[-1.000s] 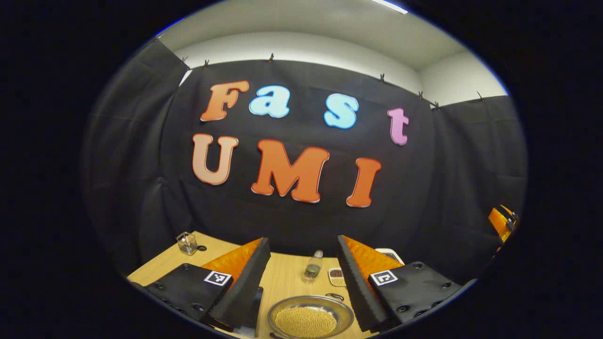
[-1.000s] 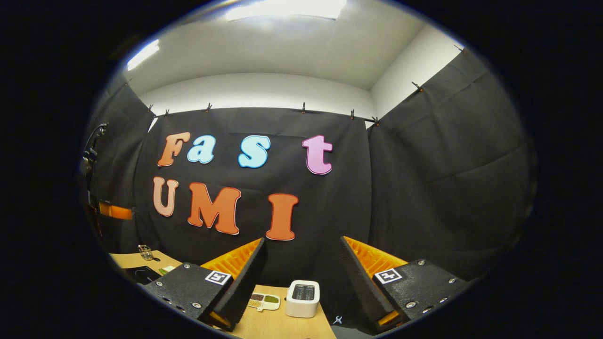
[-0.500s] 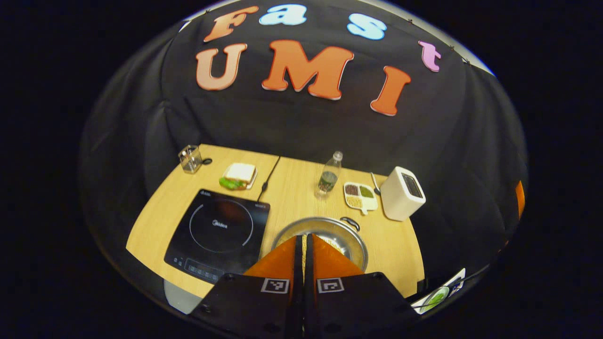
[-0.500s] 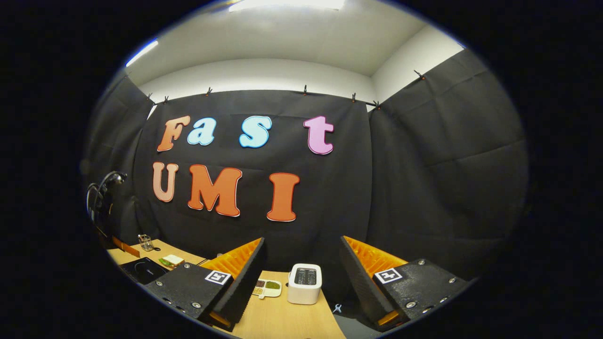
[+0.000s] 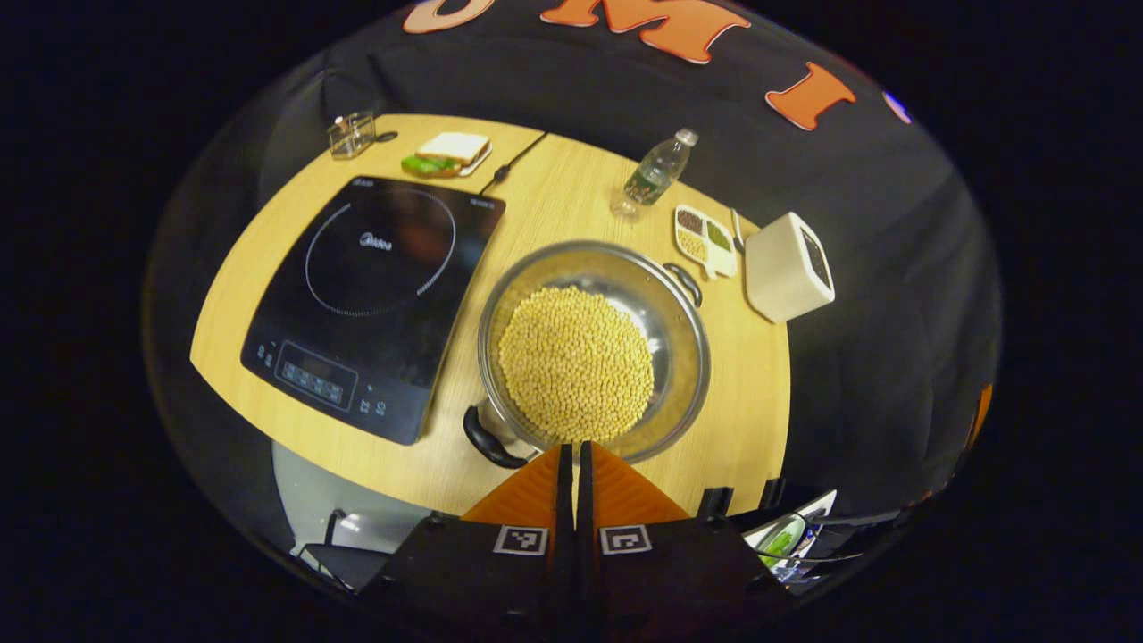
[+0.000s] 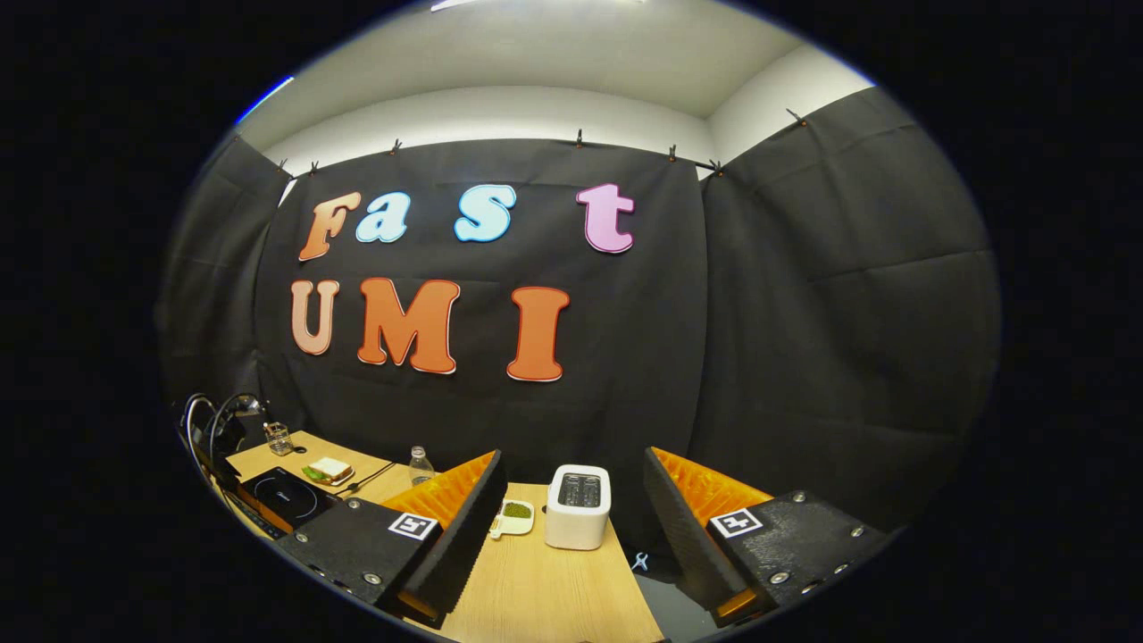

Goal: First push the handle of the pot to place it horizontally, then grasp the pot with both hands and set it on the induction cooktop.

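**Pot waits beside the cooktop, handles askew**

On the surface [image 5: 554,192], the pot [image 5: 683,353] sits just right of the cooktop [image 5: 375,295], close to the near edge. It is a wide, shallow metal pot, filled across its floor with small yellow beans [image 5: 576,362]. Its two dark loop handles lie on a diagonal: the near handle [image 5: 487,438] points toward the front left, the far handle [image 5: 683,281] toward the back right.

The left gripper [image 5: 572,460] hangs above the near rim with its fingers pressed together, holding nothing. The right gripper [image 6: 571,500] is spread wide and empty, facing a toaster [image 6: 579,505] at the back of the surface.

Judging from the load of beans, the pot will likely be fairly heavy, and the beans may slide or spill if it tips. Polished steel looks slippery, so the rim seems a poor hold; the two loop handles are the better places to grip, one for each gripper, with the lift kept level. For the turning push, the near handle looks the easiest point to nudge with closed fingers.
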Motion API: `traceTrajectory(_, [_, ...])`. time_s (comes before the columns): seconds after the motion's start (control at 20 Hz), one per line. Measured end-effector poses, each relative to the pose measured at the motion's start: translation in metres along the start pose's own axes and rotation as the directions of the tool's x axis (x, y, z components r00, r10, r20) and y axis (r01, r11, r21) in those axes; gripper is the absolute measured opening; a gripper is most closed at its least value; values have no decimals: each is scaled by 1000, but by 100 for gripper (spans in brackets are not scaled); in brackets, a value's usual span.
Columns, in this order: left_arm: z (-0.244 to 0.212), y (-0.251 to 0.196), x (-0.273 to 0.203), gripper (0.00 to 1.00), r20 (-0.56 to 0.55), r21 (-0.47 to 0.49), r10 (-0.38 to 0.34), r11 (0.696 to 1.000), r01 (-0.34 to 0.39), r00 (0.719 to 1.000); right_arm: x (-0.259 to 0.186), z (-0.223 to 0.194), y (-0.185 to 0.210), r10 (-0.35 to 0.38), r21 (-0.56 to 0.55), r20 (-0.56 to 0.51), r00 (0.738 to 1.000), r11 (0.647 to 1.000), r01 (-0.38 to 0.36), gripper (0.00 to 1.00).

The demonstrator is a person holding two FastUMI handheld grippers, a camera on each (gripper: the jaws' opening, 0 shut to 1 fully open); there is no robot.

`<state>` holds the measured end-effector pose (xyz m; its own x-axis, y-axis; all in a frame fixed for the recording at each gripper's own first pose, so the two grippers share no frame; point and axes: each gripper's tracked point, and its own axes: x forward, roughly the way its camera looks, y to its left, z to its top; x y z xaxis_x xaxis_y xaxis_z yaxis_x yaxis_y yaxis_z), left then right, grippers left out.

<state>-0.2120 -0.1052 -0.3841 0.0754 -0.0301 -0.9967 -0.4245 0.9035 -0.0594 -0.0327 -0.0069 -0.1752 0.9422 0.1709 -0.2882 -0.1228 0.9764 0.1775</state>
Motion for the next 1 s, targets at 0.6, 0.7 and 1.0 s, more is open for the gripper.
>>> traceTrajectory(0.6, [-61, 20, 70, 8, -234, -179, 1, 983, -44, 972, -3, -20, -20, -71, -39, -49, 996, 997, 70, 95])
traceTrajectory(0.7, [-70, 17, 80, 8, -271, -212, -6, 976, -53, 963, -4, -21, -24, -87, -42, -55, 995, 996, 85, 95])
traceTrajectory(1.0, [-71, 26, 110, 8, -300, -223, 31, 969, -102, 953, -11, -24, -38, -142, -43, -67, 988, 989, 139, 95])
